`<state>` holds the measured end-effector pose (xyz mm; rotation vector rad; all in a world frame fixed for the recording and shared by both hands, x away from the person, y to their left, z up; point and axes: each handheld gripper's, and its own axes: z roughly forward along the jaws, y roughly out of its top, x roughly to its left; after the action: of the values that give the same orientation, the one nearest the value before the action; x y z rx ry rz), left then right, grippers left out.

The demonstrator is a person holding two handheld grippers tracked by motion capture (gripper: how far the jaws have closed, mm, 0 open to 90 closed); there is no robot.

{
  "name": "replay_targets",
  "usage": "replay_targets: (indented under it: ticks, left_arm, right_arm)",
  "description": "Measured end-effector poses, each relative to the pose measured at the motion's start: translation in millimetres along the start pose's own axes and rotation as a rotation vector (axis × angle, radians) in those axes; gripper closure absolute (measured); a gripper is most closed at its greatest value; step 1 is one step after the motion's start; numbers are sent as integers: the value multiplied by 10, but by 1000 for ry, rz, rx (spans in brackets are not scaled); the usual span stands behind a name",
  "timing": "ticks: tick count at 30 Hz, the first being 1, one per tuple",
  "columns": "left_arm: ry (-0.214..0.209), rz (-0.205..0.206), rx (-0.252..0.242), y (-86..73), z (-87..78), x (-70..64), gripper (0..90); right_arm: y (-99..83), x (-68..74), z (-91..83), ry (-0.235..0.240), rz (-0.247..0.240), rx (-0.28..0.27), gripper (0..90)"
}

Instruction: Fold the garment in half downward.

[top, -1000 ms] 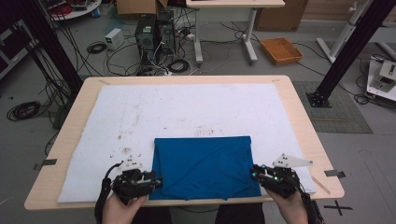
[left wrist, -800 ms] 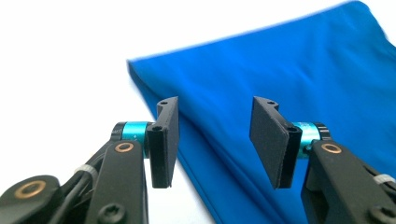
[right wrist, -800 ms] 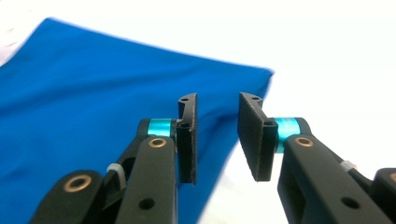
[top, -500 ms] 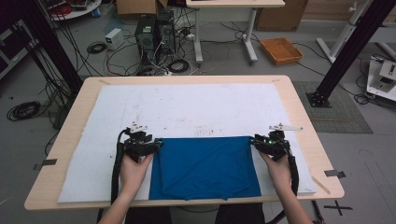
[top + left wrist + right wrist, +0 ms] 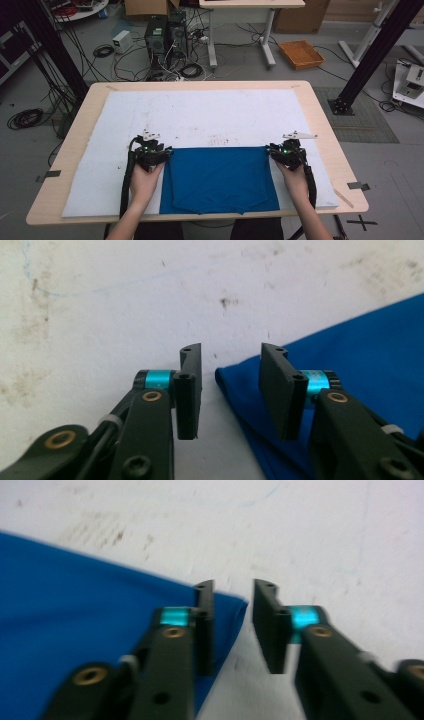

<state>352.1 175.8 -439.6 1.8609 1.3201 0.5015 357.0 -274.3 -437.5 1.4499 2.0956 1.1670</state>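
My left gripper [image 5: 227, 390] and right gripper [image 5: 232, 630] stand open at the blue cloth's [image 5: 217, 177] far corners — fold laid flat, jaws released.

one blue cloth [image 5: 217, 177], two tongs, one table [image 5: 320, 117]

Lab: floor cables [image 5: 107, 50], computer towers [image 5: 165, 32], rig frames [image 5: 380, 50]

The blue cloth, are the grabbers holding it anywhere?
No. Both are open at the blue cloth's far corners: the left hand-held gripper has a corner between its jaws, and the right hand-held gripper has a corner just beside its gap.
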Motion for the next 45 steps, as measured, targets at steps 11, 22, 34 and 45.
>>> replay_targets:
  ticks: [11, 22, 34, 45]
  left_arm:
    - [-29, 26, 50, -14, 101, 25, 768]
    - [-43, 15, 25, 67, 179, 106, 863]
    - [-16, 6, 12, 308, 358, 217, 862]
    - [9, 21, -49, 348, 185, 201, 561]
  right_arm:
    - [17, -22, 204, 3, -19, 65, 840]
    - [97, -65, 235, 7, -68, 8, 883]
    - [373, -175, 455, -18, -81, 12, 883]
    - [384, -153, 348, -29, -80, -28, 641]
